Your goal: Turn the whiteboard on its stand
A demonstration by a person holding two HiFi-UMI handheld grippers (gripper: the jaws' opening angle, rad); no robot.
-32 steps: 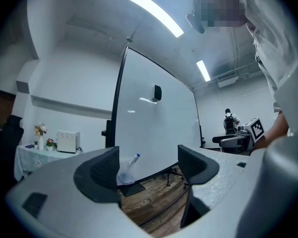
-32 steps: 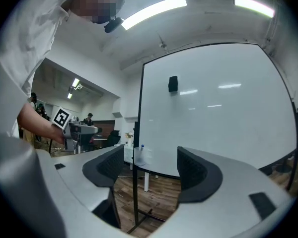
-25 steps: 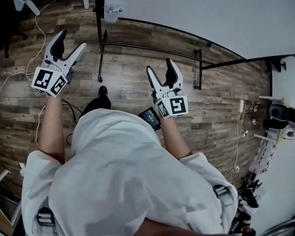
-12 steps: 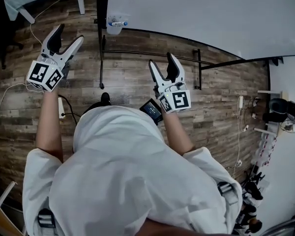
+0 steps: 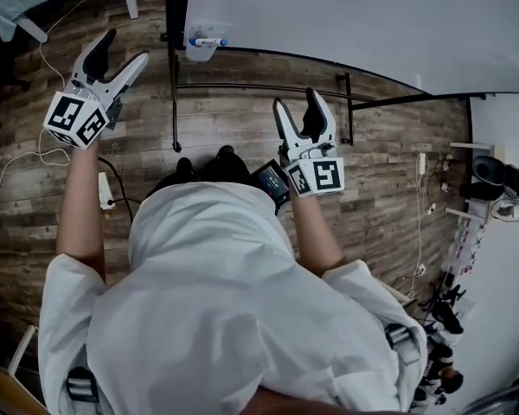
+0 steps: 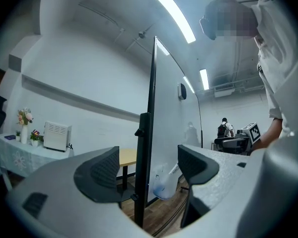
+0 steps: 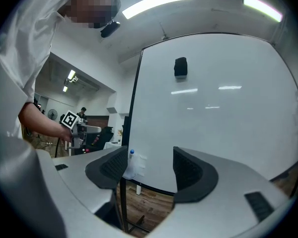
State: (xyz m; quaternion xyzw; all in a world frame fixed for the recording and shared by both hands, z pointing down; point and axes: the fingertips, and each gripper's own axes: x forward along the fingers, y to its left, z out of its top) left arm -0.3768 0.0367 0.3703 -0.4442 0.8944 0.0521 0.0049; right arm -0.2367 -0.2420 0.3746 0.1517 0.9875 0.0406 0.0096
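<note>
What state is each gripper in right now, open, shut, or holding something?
The left gripper is open, holding nothing.
The right gripper is open and empty; its jaws have just been closing.

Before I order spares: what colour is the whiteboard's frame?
Black; the frame shows best in the left gripper view.

Left gripper [image 6: 148, 166]: jaws apart, empty.
Whiteboard [image 6: 172, 108]: upright, seen nearly edge-on.
Stand post [image 6: 143, 133]: black, in line between jaws, beyond them.
Pouch [image 6: 162, 185]: clear, hangs at board's lower edge.
</note>
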